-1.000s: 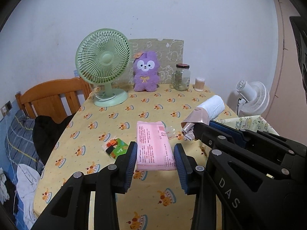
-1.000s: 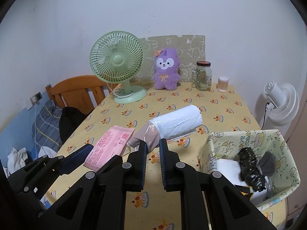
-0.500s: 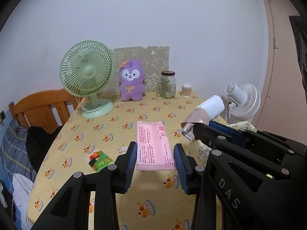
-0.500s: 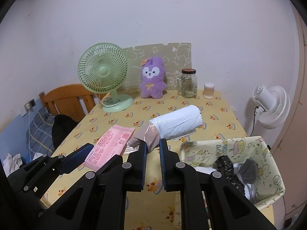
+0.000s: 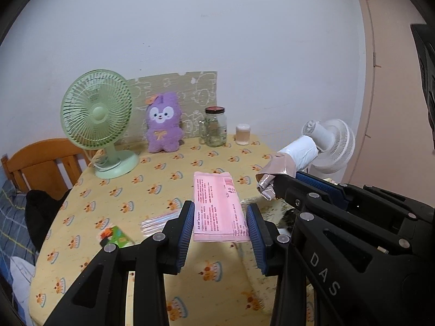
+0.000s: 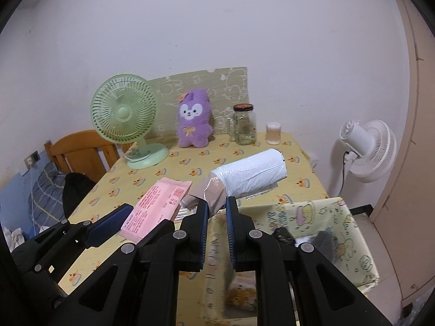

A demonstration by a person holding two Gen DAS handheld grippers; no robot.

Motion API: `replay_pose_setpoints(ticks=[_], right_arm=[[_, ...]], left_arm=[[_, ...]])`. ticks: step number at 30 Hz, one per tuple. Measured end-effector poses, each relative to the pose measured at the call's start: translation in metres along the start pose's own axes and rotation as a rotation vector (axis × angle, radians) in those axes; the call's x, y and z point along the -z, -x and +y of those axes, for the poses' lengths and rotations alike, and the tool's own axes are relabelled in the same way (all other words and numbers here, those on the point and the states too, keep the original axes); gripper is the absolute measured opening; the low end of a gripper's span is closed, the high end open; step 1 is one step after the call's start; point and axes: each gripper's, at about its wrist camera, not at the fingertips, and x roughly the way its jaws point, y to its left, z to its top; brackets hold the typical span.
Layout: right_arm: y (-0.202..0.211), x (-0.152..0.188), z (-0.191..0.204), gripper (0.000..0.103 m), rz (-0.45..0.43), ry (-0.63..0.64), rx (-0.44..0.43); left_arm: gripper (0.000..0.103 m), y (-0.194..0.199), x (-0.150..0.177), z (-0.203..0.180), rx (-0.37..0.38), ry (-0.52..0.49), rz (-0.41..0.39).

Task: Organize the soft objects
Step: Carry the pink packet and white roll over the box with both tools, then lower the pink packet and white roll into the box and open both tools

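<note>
Both my grippers are loaded: left gripper (image 5: pixel 220 229) clamps the flat pink packet (image 5: pixel 216 206), right gripper (image 6: pixel 216 226) the white bag roll (image 6: pixel 250 174), with the yellow fabric bin (image 6: pixel 339 217) just right, nearest my right hand.

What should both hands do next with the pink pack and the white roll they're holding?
Probably carry both on over the patterned fabric bin and lower them before letting go. The left tool is shut on the pink pack, the right tool on the white roll, both lifted off the table, with the bin just below.
</note>
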Motion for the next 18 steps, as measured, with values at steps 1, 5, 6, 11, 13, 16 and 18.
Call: replay_pose_setpoints(ticks=[1, 5, 6, 11, 13, 16, 18], right_arm=[[0.001, 0.0, -0.003, 0.016, -0.001, -0.003, 0.004], [0.001, 0.001, -0.017, 0.016, -0.004, -0.019, 0.02], [0.002, 0.001, -0.019, 0.016, -0.004, -0.021, 0.023], [0.003, 0.005, -0.037, 0.016, 0.001, -0.04, 0.047], [0.003, 0.007, -0.043, 0.016, 0.007, -0.048, 0.057], [0.002, 0.01, -0.051, 0.016, 0.015, -0.059, 0.069], [0.001, 0.013, -0.057, 0.016, 0.022, -0.068, 0.076]], left_arm=[[0.04, -0.001, -0.001, -0.004, 0.005, -0.004, 0.0], [0.04, -0.005, -0.002, -0.015, 0.02, -0.018, 0.001], [0.04, -0.007, -0.003, -0.017, 0.024, -0.021, 0.002], [0.04, -0.015, -0.003, -0.032, 0.052, -0.037, 0.014], [0.04, -0.019, -0.002, -0.038, 0.064, -0.044, 0.022], [0.04, -0.024, -0.002, -0.046, 0.08, -0.054, 0.033], [0.04, -0.028, 0.0, -0.052, 0.091, -0.061, 0.043]])
